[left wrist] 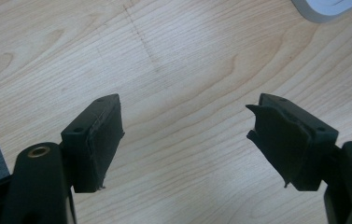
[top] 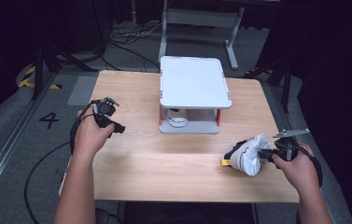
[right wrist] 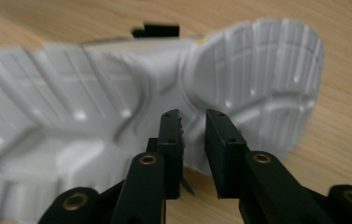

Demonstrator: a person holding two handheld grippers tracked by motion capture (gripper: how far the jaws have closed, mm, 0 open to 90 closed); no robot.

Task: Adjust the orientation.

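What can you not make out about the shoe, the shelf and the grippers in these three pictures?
- Shoe: its upper side is turned away in the right gripper view, which shows the blurred sole; whether the right gripper pinches its edge is unclear.
- White thing under the shelf: half hidden by the shelf top, high view.
- Left gripper: partly covered by the hand, high view.

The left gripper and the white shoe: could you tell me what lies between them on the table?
In the high view, nothing but bare wooden table separates the left gripper from the white shoe; the two-tier rack stands farther back.
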